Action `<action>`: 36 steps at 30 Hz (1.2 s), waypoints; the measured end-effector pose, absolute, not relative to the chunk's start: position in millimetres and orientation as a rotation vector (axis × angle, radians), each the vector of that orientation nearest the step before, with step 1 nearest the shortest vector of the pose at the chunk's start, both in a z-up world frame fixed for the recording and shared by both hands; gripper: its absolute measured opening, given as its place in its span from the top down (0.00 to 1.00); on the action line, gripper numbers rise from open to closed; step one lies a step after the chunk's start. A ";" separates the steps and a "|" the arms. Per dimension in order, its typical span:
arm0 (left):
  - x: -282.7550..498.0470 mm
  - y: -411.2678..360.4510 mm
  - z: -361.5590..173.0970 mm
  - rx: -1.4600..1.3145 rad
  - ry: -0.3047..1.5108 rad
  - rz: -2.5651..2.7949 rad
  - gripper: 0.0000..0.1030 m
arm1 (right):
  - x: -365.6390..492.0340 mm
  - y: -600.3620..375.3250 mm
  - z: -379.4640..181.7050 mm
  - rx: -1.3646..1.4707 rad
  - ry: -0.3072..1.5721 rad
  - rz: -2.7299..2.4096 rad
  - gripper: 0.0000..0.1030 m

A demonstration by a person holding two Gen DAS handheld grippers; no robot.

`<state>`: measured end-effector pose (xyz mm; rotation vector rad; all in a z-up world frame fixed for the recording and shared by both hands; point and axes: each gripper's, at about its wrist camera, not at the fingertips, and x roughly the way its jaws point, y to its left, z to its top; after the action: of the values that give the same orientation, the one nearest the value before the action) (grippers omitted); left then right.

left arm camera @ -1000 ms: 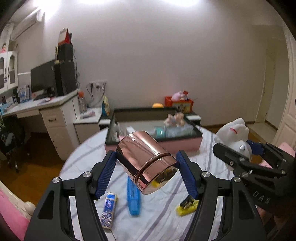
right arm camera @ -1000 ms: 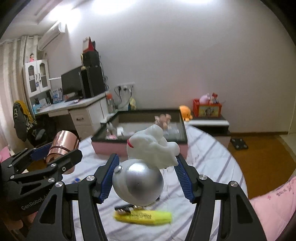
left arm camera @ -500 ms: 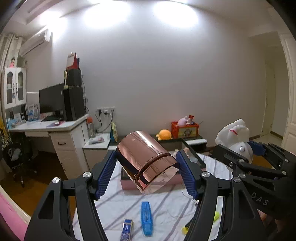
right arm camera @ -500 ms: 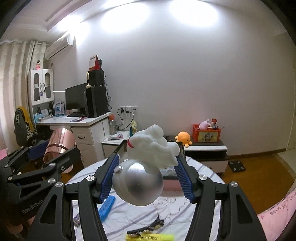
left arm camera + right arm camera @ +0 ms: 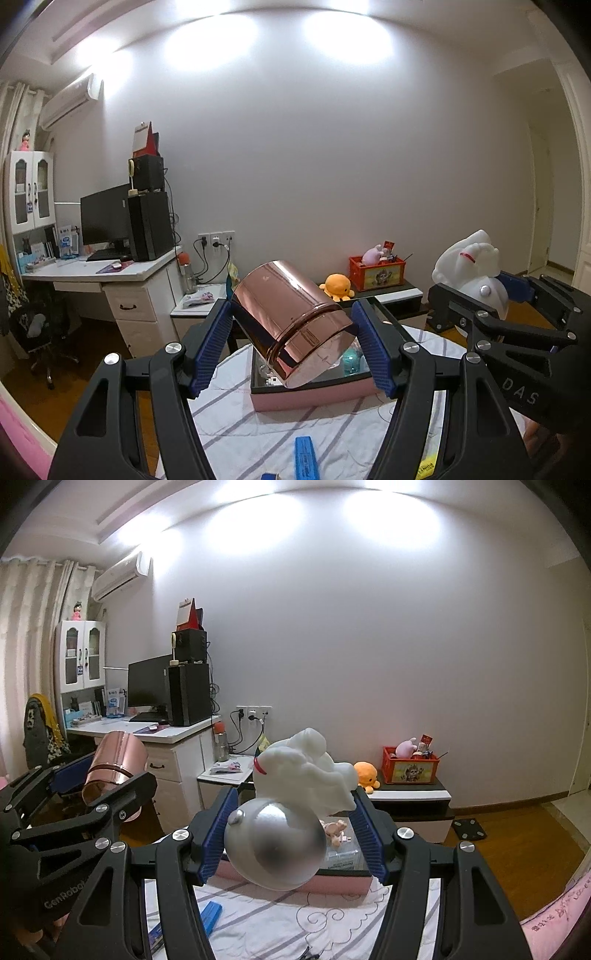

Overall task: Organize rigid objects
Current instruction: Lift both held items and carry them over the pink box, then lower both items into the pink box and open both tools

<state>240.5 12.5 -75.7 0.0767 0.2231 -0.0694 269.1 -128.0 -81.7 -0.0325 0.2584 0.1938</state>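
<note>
My left gripper (image 5: 291, 350) is shut on a rose-gold metal canister (image 5: 291, 325), held tilted high above the table; it also shows in the right wrist view (image 5: 112, 771). My right gripper (image 5: 291, 830) is shut on a white figurine with a silver ball base (image 5: 280, 845), also lifted; the figurine shows at the right of the left wrist view (image 5: 469, 266). A pink box with a dark rim (image 5: 314, 397) holding small items lies on the table below and beyond both grippers.
The round table has a white striped cloth (image 5: 258, 432). A blue bar (image 5: 306, 458) and a yellow item (image 5: 426, 467) lie on it. A desk with monitor (image 5: 107, 218), a low stand with an orange plush (image 5: 338, 286) and a red crate (image 5: 376, 271) stand behind.
Both grippers have risen and tilted up with their objects still held; the table and pink box have dropped lower in both views and more wall and ceiling show.
</note>
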 end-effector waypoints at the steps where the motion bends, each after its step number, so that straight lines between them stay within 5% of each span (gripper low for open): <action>1: 243.4 12.0 -76.6 0.080 0.226 -0.068 0.34 | 273.0 -128.4 -83.1 -0.033 0.260 0.192 0.39; 13: 340.9 4.5 -96.0 0.128 0.325 -0.065 0.33 | 354.6 -131.8 -101.4 -0.067 0.337 0.180 0.39; 24: 467.7 10.5 -186.7 0.155 0.658 -0.053 0.33 | 464.1 -130.7 -171.9 -0.043 0.630 0.257 0.39; 28: 478.1 7.2 -198.4 0.195 0.653 -0.034 0.33 | 481.7 -126.9 -185.7 -0.062 0.672 0.261 0.39; 32: 474.8 6.2 -197.0 0.213 0.620 -0.010 0.13 | 490.2 -121.4 -189.1 -0.094 0.665 0.258 0.30; 36: 461.2 11.6 -182.5 0.210 0.577 -0.002 0.03 | 480.4 -127.0 -181.4 -0.079 0.643 0.245 0.23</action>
<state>461.2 11.6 -182.5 0.2096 0.5770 -0.0016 480.4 -127.0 -181.4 -0.0789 0.6432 0.2446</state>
